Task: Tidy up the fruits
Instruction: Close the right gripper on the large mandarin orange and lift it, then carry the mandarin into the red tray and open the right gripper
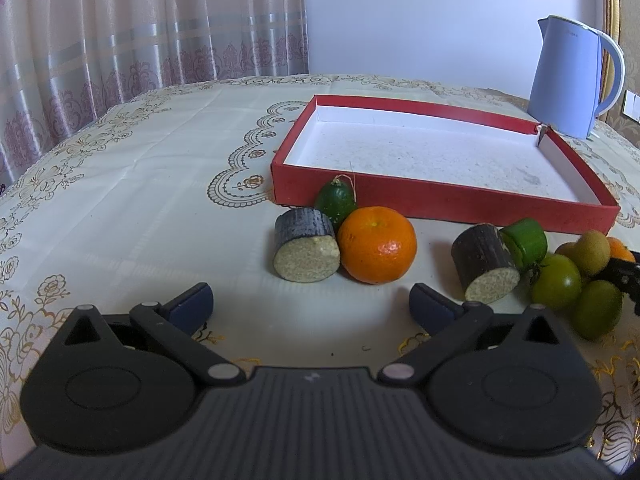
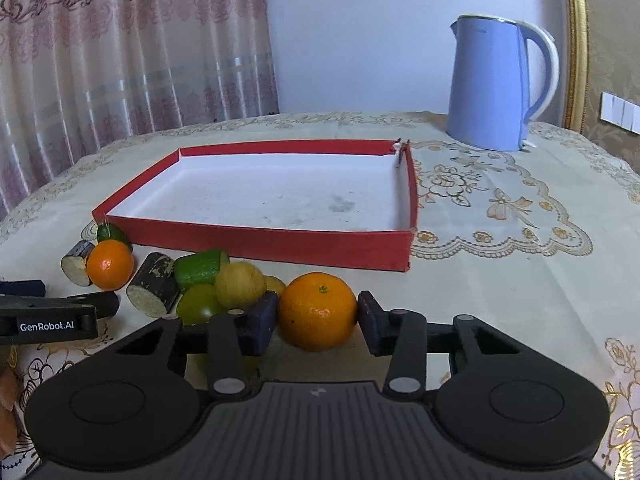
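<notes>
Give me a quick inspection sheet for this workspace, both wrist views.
Surface: table under cream floral tablecloth.
Job's things: empty red tray; produce clustered at its near wall: orange, second orange, two dark cut cylinders, green tomato, other green and yellow pieces.
Clutter: blue kettle behind the tray.
Grippers: left gripper open, holding nothing; right gripper jaws flank the second orange, contact unclear.
Cables: nothing seen.
Surroundings: patterned curtain, pale wall, gold frame edge.
</notes>
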`<act>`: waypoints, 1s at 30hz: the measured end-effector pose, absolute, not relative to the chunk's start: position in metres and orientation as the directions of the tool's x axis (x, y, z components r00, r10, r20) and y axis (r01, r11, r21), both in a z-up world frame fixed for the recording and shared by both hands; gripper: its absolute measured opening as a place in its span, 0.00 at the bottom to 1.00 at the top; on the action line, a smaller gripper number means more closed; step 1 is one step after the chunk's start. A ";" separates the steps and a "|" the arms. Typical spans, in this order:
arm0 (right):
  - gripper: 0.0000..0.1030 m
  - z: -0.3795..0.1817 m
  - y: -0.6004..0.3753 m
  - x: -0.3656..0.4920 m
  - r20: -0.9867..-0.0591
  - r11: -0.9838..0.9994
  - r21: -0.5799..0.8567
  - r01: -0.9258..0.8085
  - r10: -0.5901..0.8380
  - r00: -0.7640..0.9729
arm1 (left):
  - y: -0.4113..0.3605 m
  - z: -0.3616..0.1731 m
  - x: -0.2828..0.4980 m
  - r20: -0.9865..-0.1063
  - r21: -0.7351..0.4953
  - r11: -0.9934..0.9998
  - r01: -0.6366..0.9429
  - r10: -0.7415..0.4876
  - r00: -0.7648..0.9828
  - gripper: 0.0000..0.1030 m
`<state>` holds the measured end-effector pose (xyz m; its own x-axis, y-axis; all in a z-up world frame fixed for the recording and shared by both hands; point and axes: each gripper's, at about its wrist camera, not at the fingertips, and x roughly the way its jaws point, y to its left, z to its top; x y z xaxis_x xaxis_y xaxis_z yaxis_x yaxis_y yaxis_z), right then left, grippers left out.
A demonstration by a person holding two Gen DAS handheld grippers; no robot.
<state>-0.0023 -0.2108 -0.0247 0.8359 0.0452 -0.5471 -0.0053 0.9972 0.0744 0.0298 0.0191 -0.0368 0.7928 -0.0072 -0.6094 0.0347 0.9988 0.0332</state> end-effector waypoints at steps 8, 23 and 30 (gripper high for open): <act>0.41 -0.009 -0.219 -0.010 -0.498 0.999 0.046 0.027 0.000 0.867 | 0.019 -0.037 0.029 -0.608 0.034 0.999 0.035 -0.007 0.794 1.00; 0.41 -0.001 -0.223 0.090 -0.514 0.998 -0.029 0.049 -0.056 0.856 | 0.019 -0.037 0.029 -0.608 0.033 0.999 0.035 -0.008 0.794 1.00; 0.41 -0.017 -0.221 0.135 -0.584 0.998 -0.033 0.055 -0.063 0.810 | 0.019 -0.037 0.029 -0.608 0.032 0.999 0.035 -0.009 0.794 1.00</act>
<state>0.1349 -0.2211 -0.0171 0.8095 -0.0634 -0.5836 0.0546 0.9980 -0.0327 0.0290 0.0194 -0.0370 0.7941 -0.0086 -0.6078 0.0352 0.9989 0.0318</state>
